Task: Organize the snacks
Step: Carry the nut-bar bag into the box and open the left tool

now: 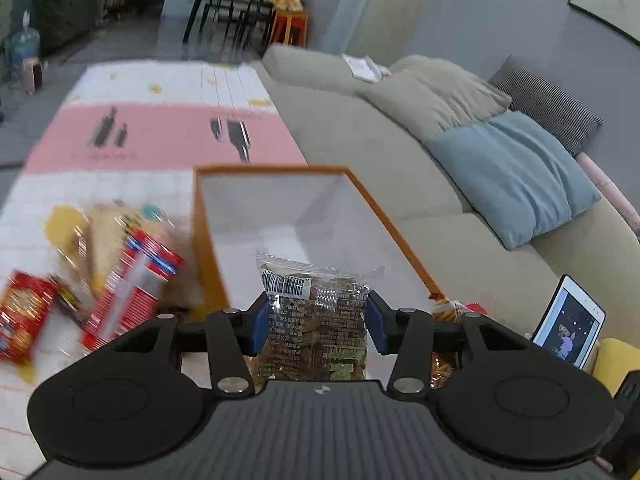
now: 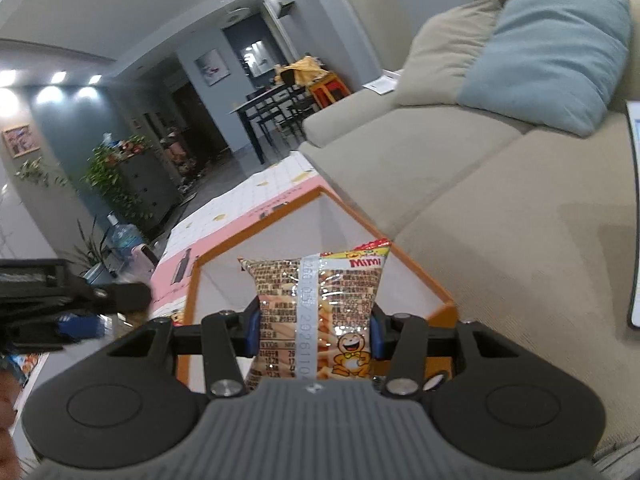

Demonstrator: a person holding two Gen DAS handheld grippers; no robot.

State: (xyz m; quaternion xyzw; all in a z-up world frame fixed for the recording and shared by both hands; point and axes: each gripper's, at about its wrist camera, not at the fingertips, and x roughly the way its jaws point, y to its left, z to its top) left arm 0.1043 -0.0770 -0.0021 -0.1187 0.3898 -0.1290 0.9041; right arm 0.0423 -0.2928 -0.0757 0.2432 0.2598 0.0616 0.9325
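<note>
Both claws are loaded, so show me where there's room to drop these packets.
The orange-rimmed box has a bare white floor inside its walls. Left of it the mat is crowded with red snack packets. The pink band beyond the box is free.

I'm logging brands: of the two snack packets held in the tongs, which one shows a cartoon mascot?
The packet in the right tongs: the Mimi packet, with a laughing cartoon figure. The clear packet in the left tongs shows only a barcode and text.

The yellow snack bag in the lower middle of the right wrist view is showing the red word "Mimi" at its top right. A white strip down its middle is showing the numbers "2026110". Other print is too small to read.
</note>
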